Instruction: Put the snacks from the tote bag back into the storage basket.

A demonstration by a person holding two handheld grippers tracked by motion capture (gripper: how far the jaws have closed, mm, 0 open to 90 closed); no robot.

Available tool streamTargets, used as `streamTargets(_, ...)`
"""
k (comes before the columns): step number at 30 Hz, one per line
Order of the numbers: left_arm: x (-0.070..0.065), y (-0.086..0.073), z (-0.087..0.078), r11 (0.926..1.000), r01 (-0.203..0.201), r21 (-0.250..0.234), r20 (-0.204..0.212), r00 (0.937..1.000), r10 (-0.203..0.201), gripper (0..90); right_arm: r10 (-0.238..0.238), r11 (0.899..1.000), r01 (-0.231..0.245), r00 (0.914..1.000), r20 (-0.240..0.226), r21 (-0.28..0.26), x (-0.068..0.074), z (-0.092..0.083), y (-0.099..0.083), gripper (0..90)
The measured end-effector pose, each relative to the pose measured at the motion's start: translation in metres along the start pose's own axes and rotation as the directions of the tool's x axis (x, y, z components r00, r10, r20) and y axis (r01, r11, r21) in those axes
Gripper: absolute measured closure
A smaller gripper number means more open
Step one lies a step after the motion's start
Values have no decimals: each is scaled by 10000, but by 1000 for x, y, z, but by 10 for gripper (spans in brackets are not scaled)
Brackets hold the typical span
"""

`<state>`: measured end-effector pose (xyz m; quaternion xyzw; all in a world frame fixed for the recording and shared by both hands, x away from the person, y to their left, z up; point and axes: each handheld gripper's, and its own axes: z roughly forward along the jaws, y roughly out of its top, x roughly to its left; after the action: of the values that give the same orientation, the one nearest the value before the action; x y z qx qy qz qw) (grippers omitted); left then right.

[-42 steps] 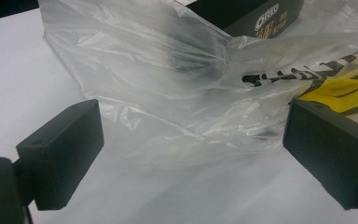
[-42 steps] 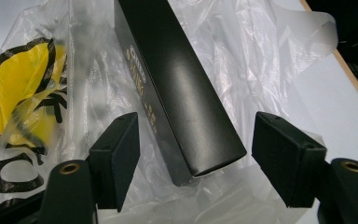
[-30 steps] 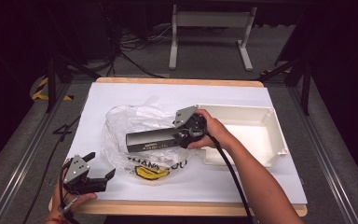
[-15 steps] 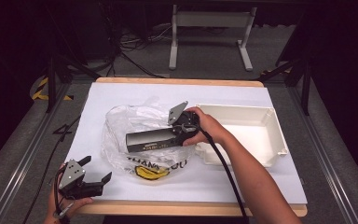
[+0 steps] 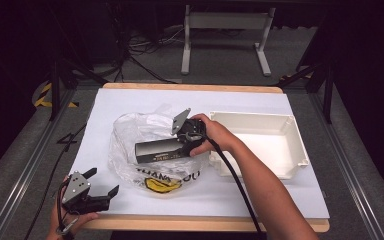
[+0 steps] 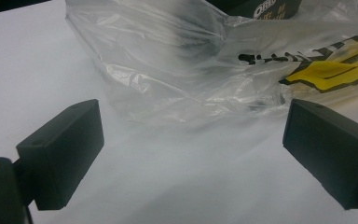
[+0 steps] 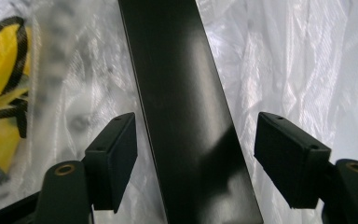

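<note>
Lying on the clear plastic bag (image 5: 145, 150), a long black box (image 5: 161, 150) is flanked by the right gripper (image 7: 196, 154).
Its jaws have just been opening and stand off both sides of the box. The left gripper (image 5: 102, 187) is held spread near the table (image 5: 130, 97) edge, facing the bag, beside a white tray (image 5: 280, 170).
</note>
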<state>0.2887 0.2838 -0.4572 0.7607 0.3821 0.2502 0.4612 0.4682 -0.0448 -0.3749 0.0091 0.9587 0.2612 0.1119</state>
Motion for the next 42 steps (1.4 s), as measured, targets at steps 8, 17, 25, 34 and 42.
streamTargets(8, 0, 1, 1, 10000, 2, 7, 106, 9999, -2, 60, -34, 9999, 34, 10000, -45, 135, 0, 5, 10, 291)
streamTargets(17, 0, 1, 2, 10000, -46, 26, 178, 9998, 46, 60, 1, 9980, 13, 9997, -229, 638, -5, 16, 8, 299)
streamTargets(25, 0, 1, 3, 10000, -32, 71, 160, 9999, 31, 61, -301, 9927, 355, 9984, -481, 1155, -2, 20, 11, 356)
streamTargets(34, 0, 1, 3, 9999, -37, 98, 181, 9998, 35, 62, -699, 9885, 759, 9963, -500, 1311, 1, 18, 14, 419)
streamTargets(42, 0, 1, 4, 9999, -8, 108, 225, 9997, 5, 62, -944, 9876, 1000, 9942, -511, 1210, 1, 17, 16, 429)
